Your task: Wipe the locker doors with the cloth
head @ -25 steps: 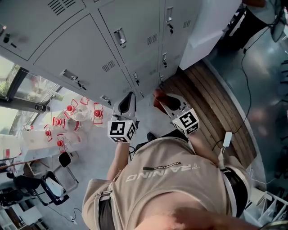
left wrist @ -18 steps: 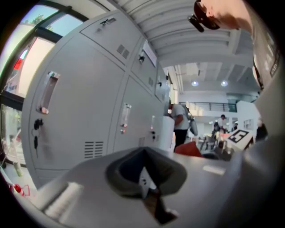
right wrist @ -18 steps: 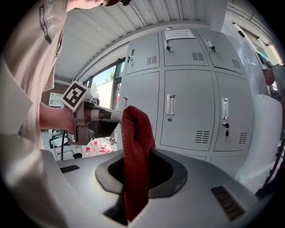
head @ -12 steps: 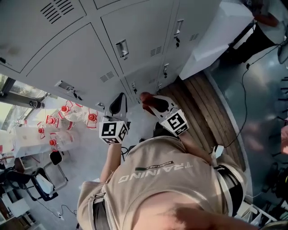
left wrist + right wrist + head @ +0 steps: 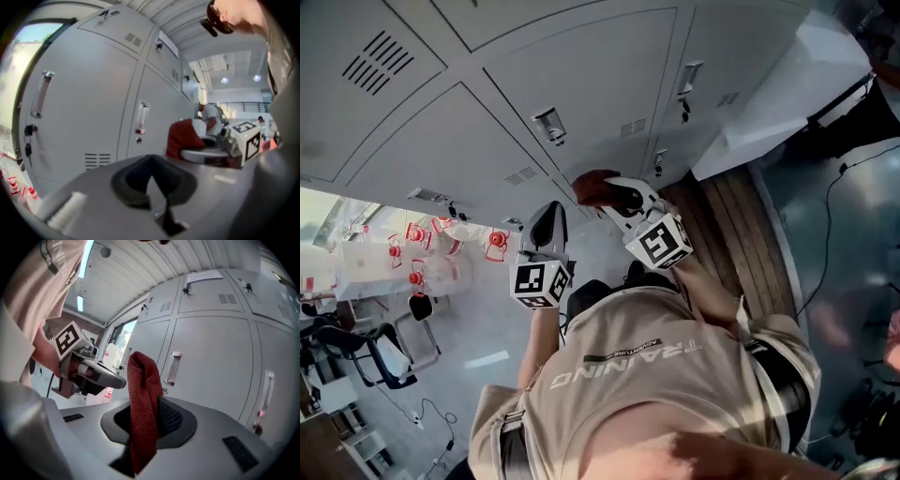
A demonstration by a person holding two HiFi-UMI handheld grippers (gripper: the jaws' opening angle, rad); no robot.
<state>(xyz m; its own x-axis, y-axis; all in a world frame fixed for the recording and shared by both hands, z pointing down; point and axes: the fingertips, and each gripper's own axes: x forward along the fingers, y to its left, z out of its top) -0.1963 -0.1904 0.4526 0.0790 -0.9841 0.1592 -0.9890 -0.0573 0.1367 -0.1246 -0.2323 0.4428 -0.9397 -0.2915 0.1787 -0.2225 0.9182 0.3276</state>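
The red cloth point(image 5: 142, 408) stands clamped between the jaws of the right gripper point(image 5: 614, 195), its top end folded over and its lower end hidden in them, close to the grey locker doors point(image 5: 581, 84); whether it touches them cannot be told. To its left, the left gripper point(image 5: 549, 217) has its jaws together on nothing; the person's shirt point(image 5: 647, 375) reads "TRAINING"; a paper label point(image 5: 204, 275) on a far door is too small to read; red-capped bottles point(image 5: 431, 262) lie far left, blurred.
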